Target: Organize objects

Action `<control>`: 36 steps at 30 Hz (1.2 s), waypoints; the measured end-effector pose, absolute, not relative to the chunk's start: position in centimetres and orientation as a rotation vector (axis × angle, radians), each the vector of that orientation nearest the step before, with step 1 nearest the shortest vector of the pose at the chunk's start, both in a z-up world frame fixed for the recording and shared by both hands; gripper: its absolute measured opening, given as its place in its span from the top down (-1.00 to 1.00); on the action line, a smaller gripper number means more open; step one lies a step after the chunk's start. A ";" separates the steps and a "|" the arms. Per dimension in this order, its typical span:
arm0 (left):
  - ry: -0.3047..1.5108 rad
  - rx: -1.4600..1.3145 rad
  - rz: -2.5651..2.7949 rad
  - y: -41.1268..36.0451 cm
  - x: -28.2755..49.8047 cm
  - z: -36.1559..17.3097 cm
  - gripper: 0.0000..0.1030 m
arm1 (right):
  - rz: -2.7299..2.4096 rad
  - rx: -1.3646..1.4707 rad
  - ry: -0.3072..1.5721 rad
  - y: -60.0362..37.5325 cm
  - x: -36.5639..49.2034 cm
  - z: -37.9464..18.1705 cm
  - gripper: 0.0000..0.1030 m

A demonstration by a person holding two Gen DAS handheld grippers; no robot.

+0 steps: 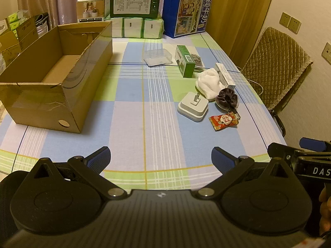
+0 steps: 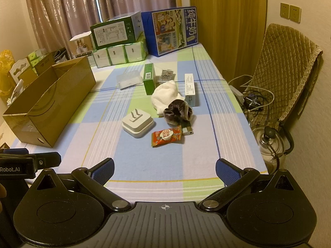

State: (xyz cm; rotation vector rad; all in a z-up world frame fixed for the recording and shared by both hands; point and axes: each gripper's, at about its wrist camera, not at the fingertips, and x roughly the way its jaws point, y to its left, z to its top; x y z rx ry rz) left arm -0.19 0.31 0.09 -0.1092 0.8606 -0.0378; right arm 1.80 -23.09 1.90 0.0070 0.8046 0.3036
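Nothing sorted yet, we judge: cardboard box [image 1: 62, 66] looks empty at left. Snack packet [image 2: 166, 136], white charger [image 2: 138, 124], scrunchie [image 2: 178, 111], cloth and cartons lie loose on the tabletop [image 2: 144, 161]. Left gripper [image 1: 161, 157] and right gripper [image 2: 165, 170] both gape wide, holding nothing.

Left gripper [image 1: 161, 157] and right gripper [image 2: 164, 169] hover side by side, level, jaws spread wide and holding nothing.
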 end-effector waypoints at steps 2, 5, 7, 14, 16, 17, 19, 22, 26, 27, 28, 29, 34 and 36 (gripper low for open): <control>0.861 -0.109 -0.039 0.3 -0.2 0.1 -0.98 | 0.304 0.007 0.805 -23.1 1.8 1.9 -0.97; 0.862 -0.113 -0.039 0.3 -0.2 0.1 -0.98 | 0.304 0.006 0.804 -23.1 1.8 1.8 -0.97; 0.862 -0.113 -0.039 0.3 -0.2 0.1 -0.98 | 0.304 0.006 0.805 -23.1 1.8 1.8 -0.97; 0.863 -0.114 -0.038 0.3 -0.2 0.1 -0.98 | 0.303 0.004 0.807 -23.0 1.9 1.8 -0.97; 0.867 -0.117 -0.039 0.3 -0.2 0.1 -0.98 | 0.304 0.004 0.809 -23.0 1.9 1.7 -0.97; 0.870 -0.122 -0.040 0.4 -0.1 0.0 -0.98 | 0.303 0.003 0.810 -23.1 2.0 1.6 -0.97; 0.877 -0.135 -0.042 0.6 0.2 -0.1 -0.98 | 0.302 0.002 0.814 -23.1 2.1 1.5 -0.97; 0.883 -0.141 -0.049 0.8 0.5 -0.3 -0.98 | 0.298 0.003 0.819 -23.3 2.4 1.2 -0.97; 0.892 -0.138 -0.062 0.8 1.4 -0.7 -0.98 | 0.293 0.003 0.820 -23.4 3.0 0.8 -0.97; 0.894 -0.140 -0.065 0.9 1.7 -0.9 -0.98 | 0.293 0.003 0.819 -23.4 3.2 0.7 -0.97; 0.896 -0.141 -0.069 0.8 2.0 -1.0 -0.98 | 0.293 0.003 0.818 -23.3 3.4 0.7 -0.97; 0.897 -0.140 -0.073 0.8 2.3 -1.2 -0.98 | 0.293 0.002 0.817 -23.3 3.6 0.6 -0.97; 0.884 -0.127 -0.088 0.7 3.9 -1.9 -0.97 | 0.293 0.001 0.816 -23.2 4.8 -0.1 -0.96; 0.884 -0.111 -0.094 0.5 4.7 -2.3 -0.97 | 0.296 0.002 0.820 -23.1 5.4 -0.4 -0.96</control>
